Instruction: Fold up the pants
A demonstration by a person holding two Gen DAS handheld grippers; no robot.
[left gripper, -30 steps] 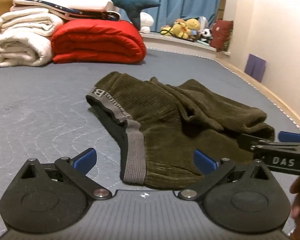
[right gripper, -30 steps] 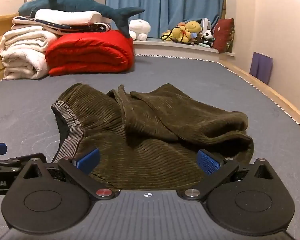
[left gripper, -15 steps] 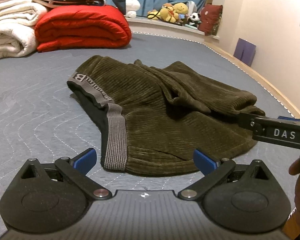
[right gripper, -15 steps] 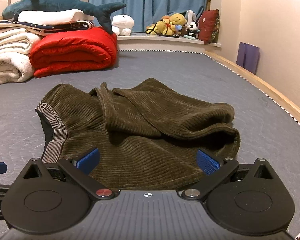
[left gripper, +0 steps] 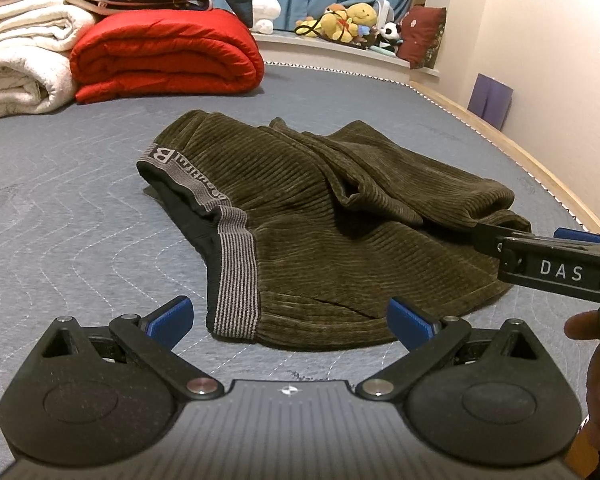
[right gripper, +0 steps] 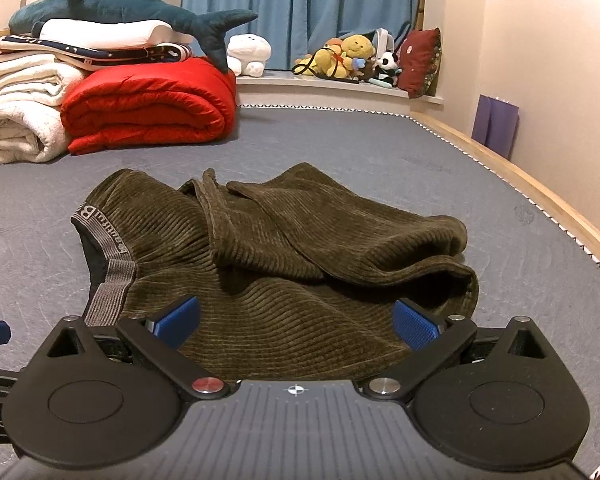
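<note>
Dark olive corduroy pants [left gripper: 320, 216] lie crumpled on the grey quilted mattress [left gripper: 60, 208], with a grey striped waistband [left gripper: 236, 256] on their left side. The pants also show in the right wrist view [right gripper: 300, 248], legs bunched toward the right. My left gripper [left gripper: 290, 318] is open and empty, just short of the near hem by the waistband. My right gripper [right gripper: 296, 320] is open and empty, low over the near edge of the pants. The right gripper's body shows at the right of the left wrist view [left gripper: 556, 268].
A red folded quilt [left gripper: 164, 60] and white blankets [left gripper: 20, 56] are stacked at the back left, with a plush shark [right gripper: 140, 8] on top. Stuffed toys [right gripper: 348, 56] sit on the window ledge. The mattress's wooden edge [right gripper: 540, 192] runs along the right.
Both grippers have drawn back and lifted a little from the pants, so more mattress shows before the near hem. Both stay open. The pants have not moved.
</note>
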